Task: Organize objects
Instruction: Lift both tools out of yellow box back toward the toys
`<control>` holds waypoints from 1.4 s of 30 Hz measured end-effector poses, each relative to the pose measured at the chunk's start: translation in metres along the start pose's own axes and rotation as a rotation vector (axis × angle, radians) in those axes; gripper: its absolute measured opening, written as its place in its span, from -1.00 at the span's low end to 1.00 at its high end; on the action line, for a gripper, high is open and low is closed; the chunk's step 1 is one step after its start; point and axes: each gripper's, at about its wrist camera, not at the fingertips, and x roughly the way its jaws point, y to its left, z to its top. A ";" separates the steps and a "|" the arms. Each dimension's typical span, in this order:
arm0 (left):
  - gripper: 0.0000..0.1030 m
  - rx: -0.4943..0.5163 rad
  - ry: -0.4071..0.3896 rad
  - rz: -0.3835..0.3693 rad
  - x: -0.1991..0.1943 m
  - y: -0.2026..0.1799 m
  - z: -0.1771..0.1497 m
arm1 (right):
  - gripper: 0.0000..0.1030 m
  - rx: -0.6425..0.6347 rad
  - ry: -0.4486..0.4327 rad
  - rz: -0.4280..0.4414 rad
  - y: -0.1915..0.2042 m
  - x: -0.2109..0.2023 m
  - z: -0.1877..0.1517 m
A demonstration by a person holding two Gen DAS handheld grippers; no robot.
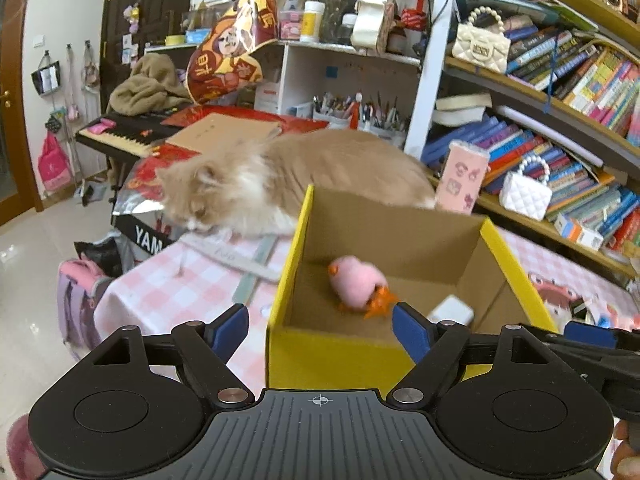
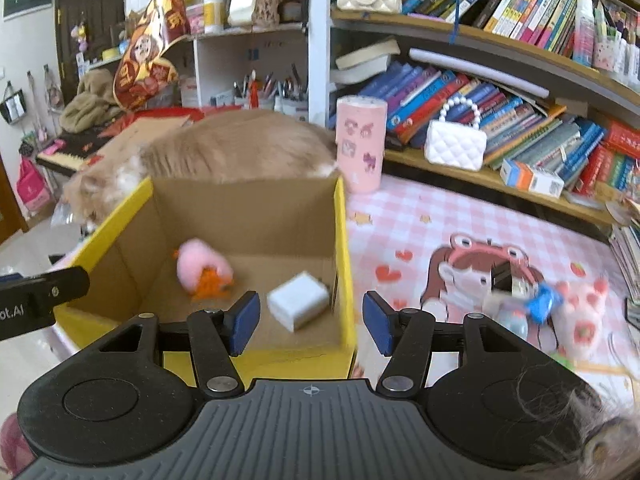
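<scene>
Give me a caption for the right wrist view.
Open right gripper over a yellow box holding a pink plush.

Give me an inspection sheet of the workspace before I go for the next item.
Surface: pink checked tablecloth with a cartoon print.
Job's things: yellow cardboard box standing open; pink plush toy and white block lie apart on its floor.
Clutter: small blurred items on the cloth right of the box; pink patterned cylinder upright behind it.
Grippers: left gripper open and empty at the box's near wall; right gripper open and empty over its near right corner.
Cables: nothing seen.
Surroundings: a cat lies right behind the box; bookshelves beyond.
</scene>
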 end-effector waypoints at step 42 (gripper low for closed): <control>0.72 0.248 0.154 -0.159 -0.064 -0.033 -0.098 | 0.24 0.113 0.154 -0.164 -0.004 -0.095 -0.129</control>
